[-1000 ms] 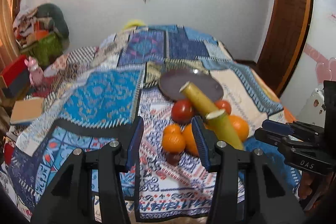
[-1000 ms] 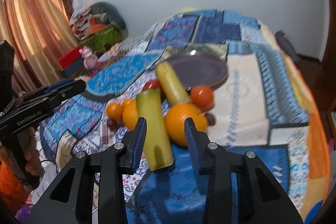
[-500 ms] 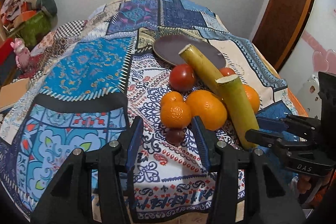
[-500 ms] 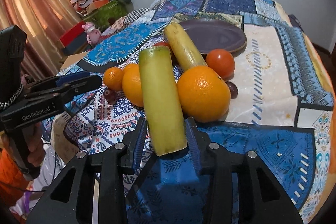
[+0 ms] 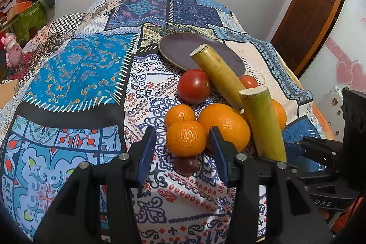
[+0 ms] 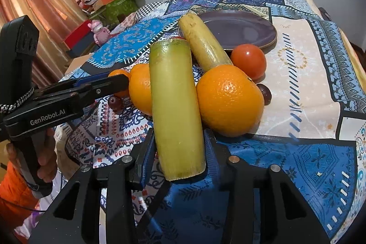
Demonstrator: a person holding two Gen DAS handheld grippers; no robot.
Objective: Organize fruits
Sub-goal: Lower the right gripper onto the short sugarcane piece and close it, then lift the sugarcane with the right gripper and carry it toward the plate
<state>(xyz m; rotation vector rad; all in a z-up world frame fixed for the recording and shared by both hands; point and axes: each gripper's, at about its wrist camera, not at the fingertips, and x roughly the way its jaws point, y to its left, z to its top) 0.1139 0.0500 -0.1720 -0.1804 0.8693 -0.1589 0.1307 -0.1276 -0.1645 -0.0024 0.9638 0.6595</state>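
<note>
1. The jaws of the right gripper (image 6: 179, 150) stand apart on either side of the near end of the green sugarcane piece (image 6: 176, 106), low in the centre of the right wrist view; whether the pads already touch it I cannot tell.
2. The jaws of the left gripper (image 5: 183, 152) are apart too, flanking a small mandarin (image 5: 185, 138) with a dark brown chestnut-like fruit (image 5: 187, 165) just below it.
3. The fruit lies heaped on the patchwork bedspread (image 5: 75, 74): two oranges (image 6: 230, 101), two tomatoes (image 5: 194, 85), a second, yellower sugarcane piece (image 5: 217, 74) that leans toward the purple plate (image 6: 242, 26) in the upper middle.
4. The plate holds nothing, so by my judgement the sorting has barely begun, and the step in hand is the first grasp.
5. The next move likely calls for closing firmly on the cane, then lifting it straight so the neighbouring oranges, which touch it, do not roll.
</note>
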